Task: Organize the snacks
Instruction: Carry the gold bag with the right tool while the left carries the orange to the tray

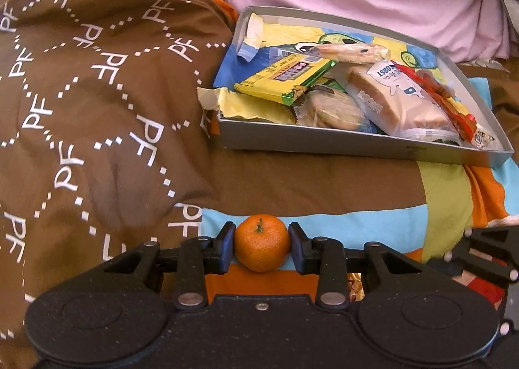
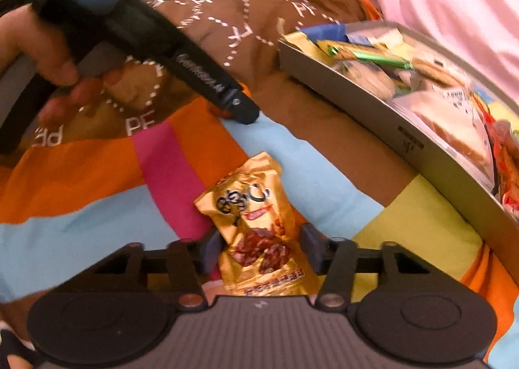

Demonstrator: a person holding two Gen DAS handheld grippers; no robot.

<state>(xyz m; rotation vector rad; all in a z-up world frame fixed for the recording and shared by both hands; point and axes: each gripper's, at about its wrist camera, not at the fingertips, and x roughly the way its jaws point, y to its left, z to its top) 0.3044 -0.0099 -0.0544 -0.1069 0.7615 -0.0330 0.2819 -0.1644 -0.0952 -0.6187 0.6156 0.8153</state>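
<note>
Orange mandarin point(image 1: 262, 242) sits clamped between both pads of the left gripper point(image 1: 261, 247), low over the striped bedspread point(image 1: 373, 229) and well short of the grey tray point(image 1: 356, 141) heaped with wrapped snacks. Right gripper point(image 2: 259, 250) straddles a gold snack packet point(image 2: 256, 232) lying on the bedspread; left pad touches it, right pad stands just clear, so spread, not clamped. Tray lies to its right.
</note>
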